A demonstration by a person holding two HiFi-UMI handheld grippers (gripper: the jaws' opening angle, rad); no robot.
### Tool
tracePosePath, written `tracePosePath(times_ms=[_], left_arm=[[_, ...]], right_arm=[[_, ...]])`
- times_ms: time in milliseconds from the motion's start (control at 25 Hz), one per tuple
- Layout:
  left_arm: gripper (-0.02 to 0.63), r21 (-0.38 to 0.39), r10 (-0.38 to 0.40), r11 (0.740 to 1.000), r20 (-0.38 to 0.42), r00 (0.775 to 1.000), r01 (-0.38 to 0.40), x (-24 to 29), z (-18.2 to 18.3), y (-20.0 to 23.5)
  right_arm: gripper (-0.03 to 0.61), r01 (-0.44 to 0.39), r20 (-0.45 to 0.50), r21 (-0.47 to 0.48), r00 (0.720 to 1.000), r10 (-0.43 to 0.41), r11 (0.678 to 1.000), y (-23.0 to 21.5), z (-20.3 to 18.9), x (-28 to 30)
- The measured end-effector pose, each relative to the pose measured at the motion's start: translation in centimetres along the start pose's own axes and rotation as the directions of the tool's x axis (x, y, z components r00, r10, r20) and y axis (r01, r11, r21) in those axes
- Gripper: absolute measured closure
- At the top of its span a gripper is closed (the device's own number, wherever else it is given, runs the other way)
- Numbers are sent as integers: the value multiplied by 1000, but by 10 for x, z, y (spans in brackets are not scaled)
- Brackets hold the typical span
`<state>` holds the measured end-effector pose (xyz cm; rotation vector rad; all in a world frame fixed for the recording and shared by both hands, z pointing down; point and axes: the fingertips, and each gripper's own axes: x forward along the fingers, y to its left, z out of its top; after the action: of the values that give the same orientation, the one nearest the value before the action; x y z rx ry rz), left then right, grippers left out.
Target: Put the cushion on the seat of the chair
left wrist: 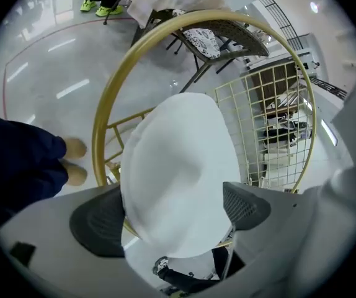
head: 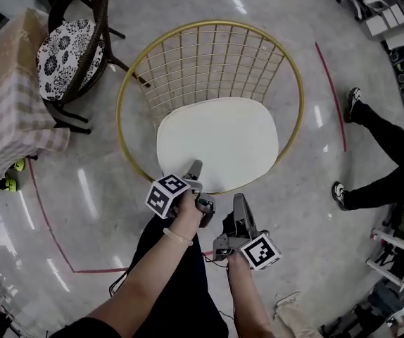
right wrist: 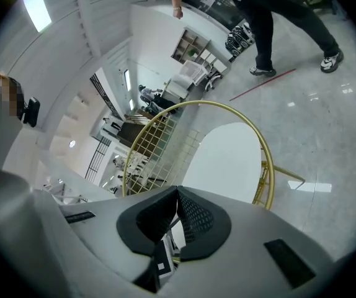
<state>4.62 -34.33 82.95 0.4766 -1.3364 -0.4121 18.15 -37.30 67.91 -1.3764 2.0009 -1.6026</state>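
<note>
At the seat's near left edge, the left gripper [head: 195,169] stands with its jaws spread wide. Its pads [left wrist: 97,222] sit either side of the white cushion [head: 219,143], though as far as the wide-angle view lets me judge they do not press it. That cushion lies flat on the seat of the gold wire chair [head: 121,111] and fills it. It looks light, soft and floppy rather than fragile, so a pinch on its near rim seems the natural hold. Rightward, the right gripper [head: 238,206] hangs just short of the chair, jaws closed on nothing.
</note>
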Motion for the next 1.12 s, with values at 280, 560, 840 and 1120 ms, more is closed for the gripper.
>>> tracePosePath(times_ms=[280, 560, 840, 1120], left_arm=[[141, -44, -26, 999, -45, 999, 24, -45, -12, 8], [268, 92, -291, 950, -85, 953, 299, -102, -12, -57], [537, 433, -532, 706, -196, 824, 560, -174, -28, -139], [614, 588, -648, 421, -338, 682, 691, -254, -49, -178]], right_arm=[[586, -19, 17, -15, 1000, 19, 1000, 27, 11, -4], [586, 5, 21, -62, 1000, -4, 998, 57, 11, -17], [588, -4, 82, -124, 997, 15, 992, 93, 18, -48], [588, -20, 109, -180, 993, 40, 983, 136, 21, -65]])
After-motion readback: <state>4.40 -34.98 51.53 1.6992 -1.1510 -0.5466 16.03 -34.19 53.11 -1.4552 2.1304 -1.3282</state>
